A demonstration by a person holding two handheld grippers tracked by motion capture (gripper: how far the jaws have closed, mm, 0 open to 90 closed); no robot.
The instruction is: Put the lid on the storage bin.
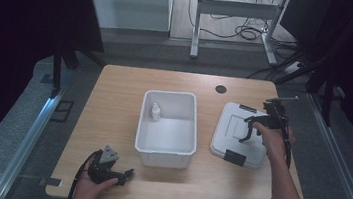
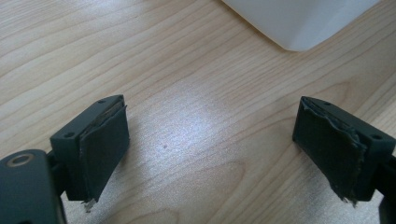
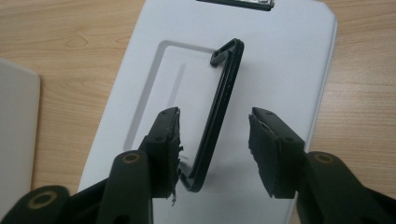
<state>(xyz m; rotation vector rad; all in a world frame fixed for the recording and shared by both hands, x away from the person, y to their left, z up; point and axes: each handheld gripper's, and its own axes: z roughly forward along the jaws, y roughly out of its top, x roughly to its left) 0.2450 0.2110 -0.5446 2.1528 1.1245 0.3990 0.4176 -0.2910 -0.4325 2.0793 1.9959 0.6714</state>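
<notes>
Right gripper [image 1: 250, 132] down over the white lid [image 1: 232, 146], which lies flat on the worktop [image 1: 113, 102] just to the right of the white bin [image 1: 164, 151]. In the right gripper view, black handle [image 3: 219, 112] raised up off the lid's [image 3: 280, 60] top, standing between the two jaws: jaws about half open, left pad [image 3: 170, 140] right up against the handle's lower end, right pad apart from it with a clear gap. Not yet clamped, as far as can be told. Black clips at both short ends of the lid, near clip [image 1: 234, 157] toward the person, far clip [image 1: 247, 108] away.

Left gripper [image 1: 125, 175] resting low near the front left corner of the worktop, held in the left hand [image 1: 91, 186], grey three-cornered plate [image 1: 109, 156] on top. In the left gripper view, jaws spread wide over bare wood, nothing between them, one corner of the bin [image 2: 299, 23] ahead at upper right.

Bin open at the top, between the two hands, well apart from the left gripper. Small white bottle [image 1: 155, 112] standing upright inside it near the far left corner. Dark round hole [image 1: 221, 89] in the worktop beyond the lid.
</notes>
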